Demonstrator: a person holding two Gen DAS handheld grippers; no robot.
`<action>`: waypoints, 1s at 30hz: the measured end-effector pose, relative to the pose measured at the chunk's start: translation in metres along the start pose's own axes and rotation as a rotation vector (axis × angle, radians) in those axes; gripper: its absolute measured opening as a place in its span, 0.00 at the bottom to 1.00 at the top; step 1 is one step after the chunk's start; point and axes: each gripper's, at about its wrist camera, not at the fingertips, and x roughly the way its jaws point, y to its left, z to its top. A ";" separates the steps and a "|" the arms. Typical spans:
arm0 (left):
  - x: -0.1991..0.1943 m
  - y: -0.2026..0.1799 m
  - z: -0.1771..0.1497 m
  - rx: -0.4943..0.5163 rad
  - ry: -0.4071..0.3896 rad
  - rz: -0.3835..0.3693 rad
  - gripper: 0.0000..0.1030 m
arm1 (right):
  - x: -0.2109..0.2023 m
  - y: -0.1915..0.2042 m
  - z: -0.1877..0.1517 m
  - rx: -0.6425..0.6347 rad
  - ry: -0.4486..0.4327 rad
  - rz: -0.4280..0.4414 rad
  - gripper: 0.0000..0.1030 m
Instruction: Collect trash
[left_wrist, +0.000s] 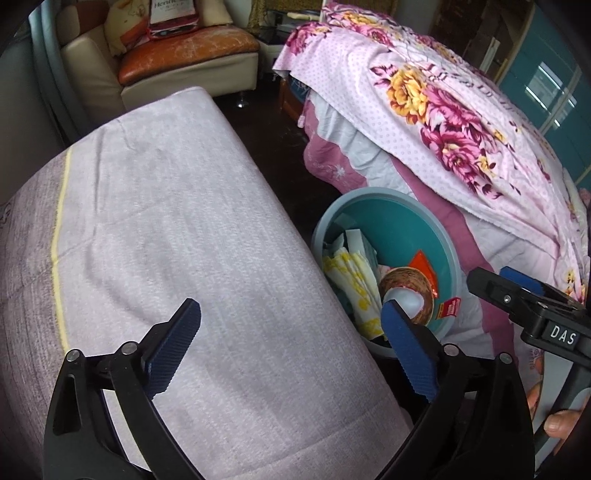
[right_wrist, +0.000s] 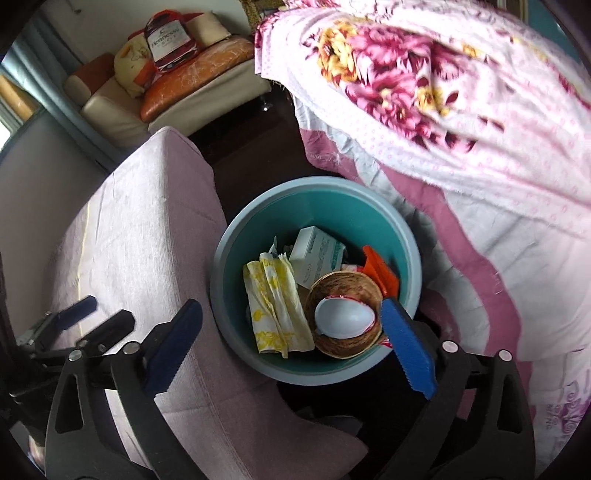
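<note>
A teal bin with a grey rim (right_wrist: 317, 183) stands on the dark floor between a cloth-covered table and a bed. Inside lie a yellow-patterned napkin (right_wrist: 275, 299), a white box (right_wrist: 317, 254), an orange wrapper (right_wrist: 380, 269) and a brown round cup with a torn white lid (right_wrist: 343, 314). My right gripper (right_wrist: 291, 314) hangs open just above the bin's near side with nothing between its fingers. My left gripper (left_wrist: 291, 314) is open over the table's edge, left of the bin (left_wrist: 369, 194), and holds nothing. Each gripper shows in the other's view: the right gripper (left_wrist: 506, 280), the left gripper (right_wrist: 98, 314).
The pale pink cloth-covered table (left_wrist: 166, 240) fills the left. A bed with a floral blanket (left_wrist: 443, 110) rises on the right, its pink sheet hanging close to the bin. A cream sofa with cushions (left_wrist: 184, 55) stands at the back. A person's fingers (left_wrist: 561, 424) grip the right handle.
</note>
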 end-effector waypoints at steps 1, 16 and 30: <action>-0.003 0.002 0.000 -0.003 -0.007 0.004 0.96 | -0.003 0.004 -0.001 -0.010 -0.005 -0.006 0.92; -0.062 0.037 -0.027 -0.057 -0.084 0.019 0.96 | -0.056 0.054 -0.021 -0.140 -0.081 -0.045 0.93; -0.092 0.056 -0.060 -0.089 -0.121 0.055 0.96 | -0.087 0.082 -0.054 -0.204 -0.102 -0.041 0.93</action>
